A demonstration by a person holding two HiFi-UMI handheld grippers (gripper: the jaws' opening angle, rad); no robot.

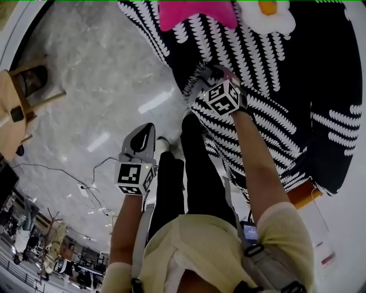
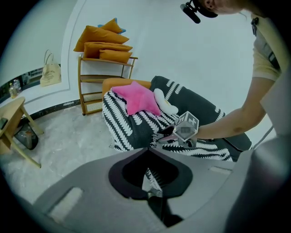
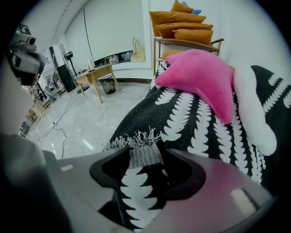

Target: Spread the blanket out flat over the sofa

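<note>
My right gripper [image 3: 143, 157] gapes round blanket [image 3: 150, 113] fringe; left gripper [image 1: 146, 134] clamped together beside blanket (pink cushion [image 3: 200, 77] atop it).

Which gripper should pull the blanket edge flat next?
Likely right. The right gripper has the blanket fringe between its open jaws; the left gripper hangs over the floor, off the blanket.

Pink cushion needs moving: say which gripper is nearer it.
Right. The right gripper is at the edge of the blanket, short of the pink cushion; the left gripper hangs over the floor.
</note>
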